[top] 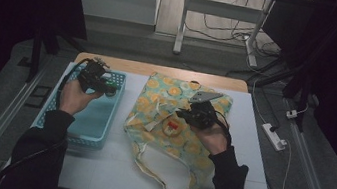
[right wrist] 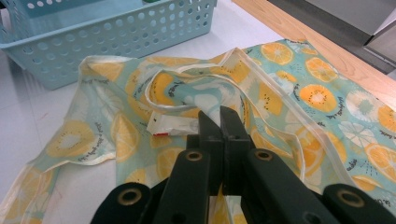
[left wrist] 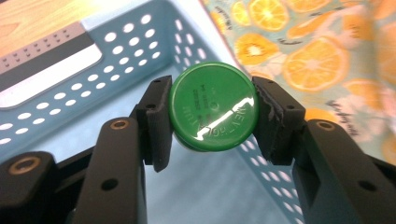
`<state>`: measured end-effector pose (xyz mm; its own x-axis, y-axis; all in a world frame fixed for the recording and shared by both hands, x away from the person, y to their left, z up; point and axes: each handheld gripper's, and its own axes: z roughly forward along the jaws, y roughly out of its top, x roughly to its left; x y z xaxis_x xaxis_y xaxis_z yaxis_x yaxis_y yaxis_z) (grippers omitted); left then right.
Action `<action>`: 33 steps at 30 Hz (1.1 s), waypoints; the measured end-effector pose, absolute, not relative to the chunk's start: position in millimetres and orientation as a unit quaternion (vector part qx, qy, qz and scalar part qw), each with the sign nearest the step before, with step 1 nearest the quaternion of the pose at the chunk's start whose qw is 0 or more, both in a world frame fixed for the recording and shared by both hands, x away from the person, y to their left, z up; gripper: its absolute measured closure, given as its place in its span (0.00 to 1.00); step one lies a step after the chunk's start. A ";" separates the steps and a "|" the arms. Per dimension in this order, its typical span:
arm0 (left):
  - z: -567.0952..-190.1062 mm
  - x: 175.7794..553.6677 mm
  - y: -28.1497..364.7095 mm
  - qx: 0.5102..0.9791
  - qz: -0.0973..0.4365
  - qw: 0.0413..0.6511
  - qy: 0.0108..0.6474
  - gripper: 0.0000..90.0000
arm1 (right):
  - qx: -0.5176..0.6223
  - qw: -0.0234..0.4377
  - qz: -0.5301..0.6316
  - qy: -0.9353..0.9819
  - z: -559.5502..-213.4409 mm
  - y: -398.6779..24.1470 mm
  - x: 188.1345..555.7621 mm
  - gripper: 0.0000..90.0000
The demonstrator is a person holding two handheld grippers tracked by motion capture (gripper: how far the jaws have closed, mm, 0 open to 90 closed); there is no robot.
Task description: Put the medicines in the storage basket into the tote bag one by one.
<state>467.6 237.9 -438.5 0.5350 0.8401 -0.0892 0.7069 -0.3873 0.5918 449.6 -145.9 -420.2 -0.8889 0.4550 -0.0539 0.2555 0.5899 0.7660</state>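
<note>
- Your left gripper (left wrist: pixel 212 114) clamps a round green container (left wrist: pixel 212 107) across its width, one pad on each side of the rim, and holds it above the pale blue perforated basket (left wrist: pixel 93 70) at the left of the bench (top: pixel 258 153).
- The green face looks like hard, glossy plastic: stiff, probably light, and likely slick under the pads. Keep the hold where it is, on the rim's widest line, since a round edge can squirt out if the pads creep toward the face.
- Raised lettering runs around the green face; it sits upside down in the left gripper view and is too faint under the glare to read with certainty.
- Your right gripper (right wrist: pixel 219 123) has its jaws pressed fully together, pinching the fabric bag (right wrist: pixel 299 98) printed with orange and kiwi slices, which lies flat just right of the basket.
- The bag is soft and floppy, so it will sag and fold wherever you do not support it; take it by the hemmed edge or a cream handle loop (top: pixel 165 172).
- Small dark script repeats beside the fruit on the bag, too fine to make out.
</note>
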 end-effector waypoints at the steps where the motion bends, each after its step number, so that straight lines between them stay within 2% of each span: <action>1: -436.4 465.1 236.9 0.826 0.114 0.297 0.466 0.58 | 0.201 0.123 0.406 0.883 -420.4 -145.8 449.5 0.99; 17: -410.1 424.5 214.4 0.843 0.103 0.326 0.415 0.58 | 0.199 0.124 0.405 0.884 -420.6 -145.0 449.0 0.99; 33: -408.4 396.1 173.0 0.869 0.077 0.341 0.351 0.58 | 0.198 0.126 0.407 0.883 -420.5 -144.4 448.5 0.99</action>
